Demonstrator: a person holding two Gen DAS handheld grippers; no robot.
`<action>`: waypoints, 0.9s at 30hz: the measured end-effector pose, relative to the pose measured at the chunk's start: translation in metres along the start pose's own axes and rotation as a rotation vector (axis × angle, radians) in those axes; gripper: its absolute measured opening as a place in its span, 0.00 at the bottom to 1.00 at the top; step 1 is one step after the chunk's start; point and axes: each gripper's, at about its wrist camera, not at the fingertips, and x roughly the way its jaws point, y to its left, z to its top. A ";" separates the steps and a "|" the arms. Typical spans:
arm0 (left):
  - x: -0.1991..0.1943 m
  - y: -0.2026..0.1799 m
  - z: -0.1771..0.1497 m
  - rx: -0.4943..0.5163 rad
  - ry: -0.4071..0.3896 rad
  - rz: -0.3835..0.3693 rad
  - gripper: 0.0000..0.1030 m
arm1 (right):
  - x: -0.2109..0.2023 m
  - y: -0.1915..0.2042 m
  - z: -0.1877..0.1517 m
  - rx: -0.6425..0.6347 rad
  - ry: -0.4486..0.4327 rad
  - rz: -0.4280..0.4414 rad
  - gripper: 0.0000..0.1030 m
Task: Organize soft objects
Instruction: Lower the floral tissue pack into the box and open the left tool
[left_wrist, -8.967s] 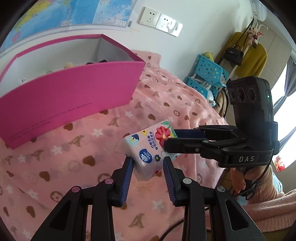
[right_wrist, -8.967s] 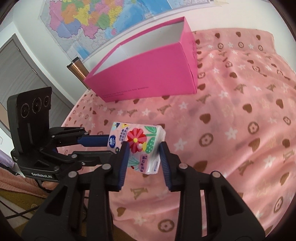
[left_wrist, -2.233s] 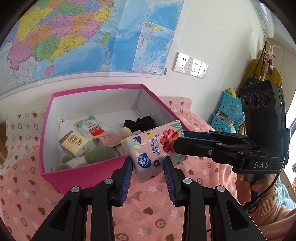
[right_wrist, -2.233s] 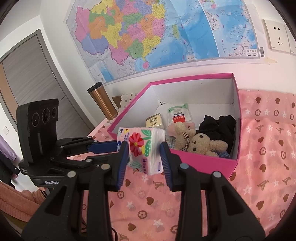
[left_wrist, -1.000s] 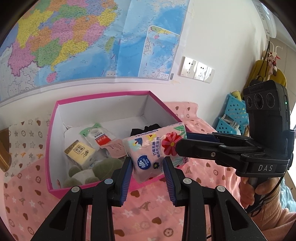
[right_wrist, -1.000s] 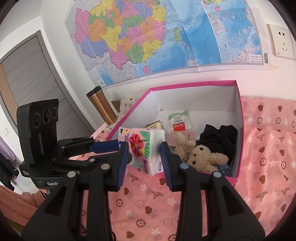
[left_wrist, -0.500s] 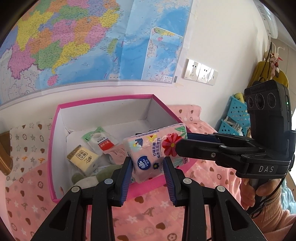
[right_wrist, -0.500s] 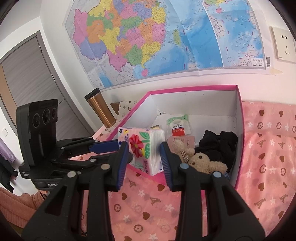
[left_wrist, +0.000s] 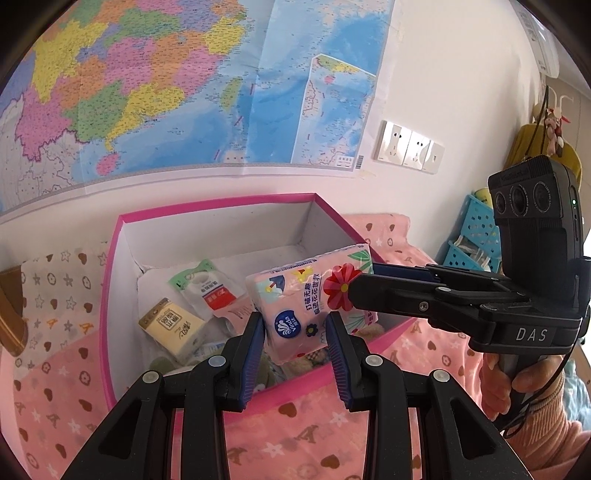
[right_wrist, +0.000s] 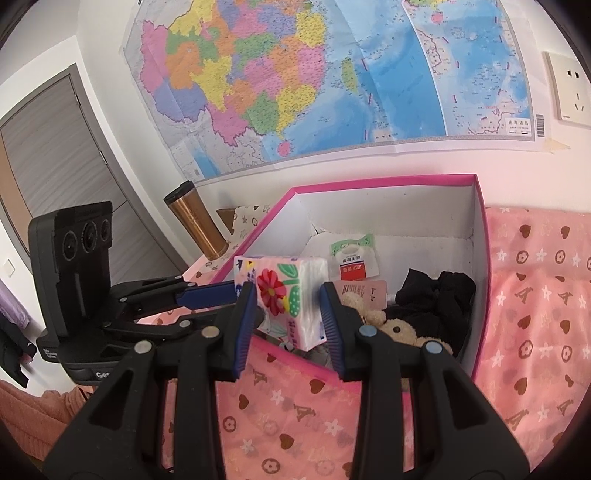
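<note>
While the left hand-held gripper (left_wrist: 295, 334) and right hand-held gripper (right_wrist: 287, 314) both clamp it, the floral pink tissue pack (left_wrist: 314, 301) hangs above the pink box (left_wrist: 110, 295), over a teddy bear (right_wrist: 397, 326).

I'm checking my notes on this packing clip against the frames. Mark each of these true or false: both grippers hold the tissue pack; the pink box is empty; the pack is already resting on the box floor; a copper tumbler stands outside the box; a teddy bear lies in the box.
1. Both grippers hold the tissue pack. True: the left gripper and right gripper each clamp it.
2. The pink box is empty. False: it holds packets, black cloth and more.
3. The pack rests on the box floor. False: it is held in the air over the near rim.
4. A copper tumbler stands outside the box. True.
5. A teddy bear lies in the box. True.
</note>
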 end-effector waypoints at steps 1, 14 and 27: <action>0.001 0.001 0.001 -0.001 0.000 0.002 0.32 | 0.001 0.000 0.001 0.000 0.000 0.000 0.37; 0.013 0.008 0.009 0.011 0.010 0.024 0.32 | 0.016 -0.011 0.011 0.025 0.010 -0.018 0.37; 0.026 0.018 0.016 0.003 0.022 0.037 0.32 | 0.032 -0.019 0.018 0.044 0.027 -0.035 0.37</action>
